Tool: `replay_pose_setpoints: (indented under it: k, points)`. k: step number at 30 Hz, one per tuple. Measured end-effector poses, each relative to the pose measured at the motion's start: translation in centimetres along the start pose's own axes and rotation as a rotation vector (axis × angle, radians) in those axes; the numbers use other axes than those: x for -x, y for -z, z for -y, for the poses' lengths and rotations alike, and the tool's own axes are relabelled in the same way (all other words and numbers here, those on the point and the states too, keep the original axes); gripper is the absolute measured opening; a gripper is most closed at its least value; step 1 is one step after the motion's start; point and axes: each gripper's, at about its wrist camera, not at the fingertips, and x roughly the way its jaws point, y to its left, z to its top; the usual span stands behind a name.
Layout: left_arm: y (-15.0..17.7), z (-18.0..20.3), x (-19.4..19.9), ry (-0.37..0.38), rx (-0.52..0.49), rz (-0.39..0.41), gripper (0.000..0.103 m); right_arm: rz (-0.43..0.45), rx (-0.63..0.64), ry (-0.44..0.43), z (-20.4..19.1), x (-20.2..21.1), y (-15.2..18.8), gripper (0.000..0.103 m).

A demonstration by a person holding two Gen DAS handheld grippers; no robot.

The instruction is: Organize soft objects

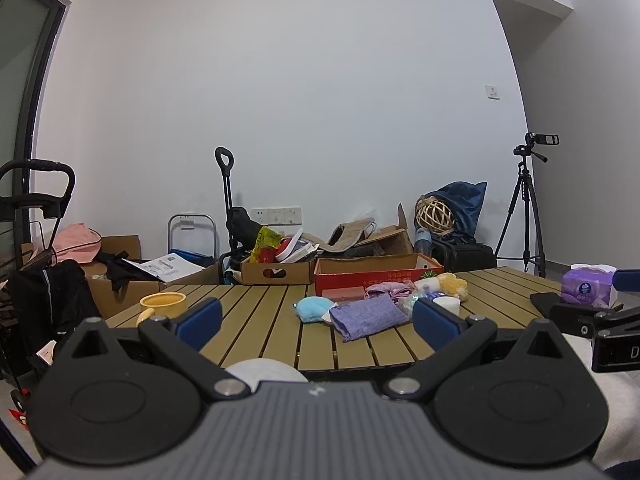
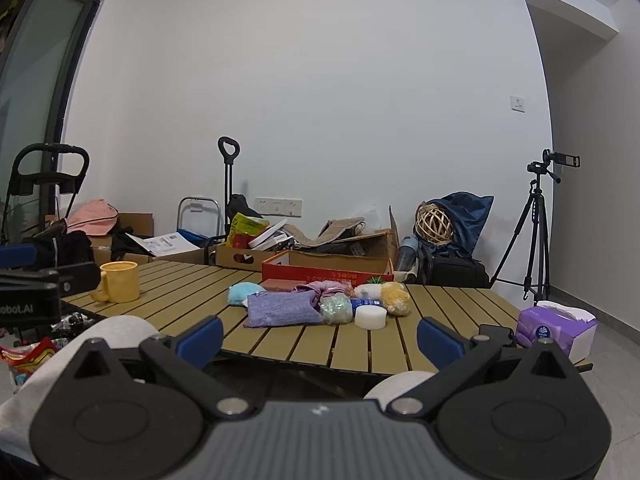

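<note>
Not started: my left gripper (image 1: 316, 314) and right gripper (image 2: 319, 334) both spread, empty, short of worktop (image 2: 192, 304). Next: reach purple pouch (image 2: 280, 309), pinch gently.

Camera positions: we hold both wrist fisheyes low at the near edge of the slatted table (image 1: 256, 320), facing the far wall. Left view sits left of right; both share the purple cloth pouch (image 2: 280, 308) pile and tripod (image 1: 524, 216).

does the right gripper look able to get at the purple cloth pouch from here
Probably yes: the right gripper is open, short of the table edge, and the purple cloth pouch lies at the pile's near side with nothing before it.
</note>
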Motion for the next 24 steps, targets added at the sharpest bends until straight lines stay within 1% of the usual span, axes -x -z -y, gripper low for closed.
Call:
replay_pose_setpoints:
  k: [3, 9, 11, 12, 14, 15, 18, 19, 20, 22, 24]
  points:
    - [-0.1, -0.1, -0.1, 0.009, 0.005, -0.004, 0.103, 0.001, -0.002, 0.003, 0.0, 0.1, 0.0, 0.103]
    - [-0.2, -0.2, 0.1, 0.017, -0.008, 0.014, 0.103, 0.005, 0.01, 0.003, -0.1, 0.1, -0.1, 0.103]
    - [-0.4, -0.1, -0.7, 0.036, -0.029, -0.005, 0.103, 0.017, 0.03, 0.0, -0.1, 0.0, -0.4, 0.103]
    - [-0.7, -0.3, -1.4, 0.057, -0.032, -0.028, 0.103, 0.02, 0.038, 0.006, 0.1, -0.2, -0.6, 0.103]
    - [-1.0, -0.9, -2.5, 0.072, 0.007, -0.045, 0.103, 0.018, 0.046, 0.012, 0.3, -0.8, -0.9, 0.103]
    - [-1.2, -1.4, -3.4, 0.075, 0.035, -0.04, 0.103, 0.01, 0.044, 0.011, 0.6, -1.4, -1.1, 0.103]
    - [-1.8, -2.2, -5.8, 0.063, 0.055, -0.03, 0.103, -0.014, 0.041, 0.001, 1.1, -3.6, -1.7, 0.103]
    - [-2.0, -2.4, -6.9, 0.081, 0.058, -0.04, 0.103, -0.018, 0.038, -0.003, 1.3, -4.4, -1.8, 0.103]
    - [-2.1, -2.7, -7.9, 0.107, 0.066, -0.059, 0.103, -0.024, 0.031, -0.014, 1.4, -5.5, -2.0, 0.103]
    - [-2.4, -3.0, -10.9, 0.157, 0.102, -0.138, 0.103, -0.047, 0.008, -0.044, 1.9, -8.1, -2.5, 0.103]
    - [-2.7, -3.0, -13.8, 0.169, 0.132, -0.185, 0.103, -0.059, -0.017, -0.068, 2.3, -11.0, -3.2, 0.103]
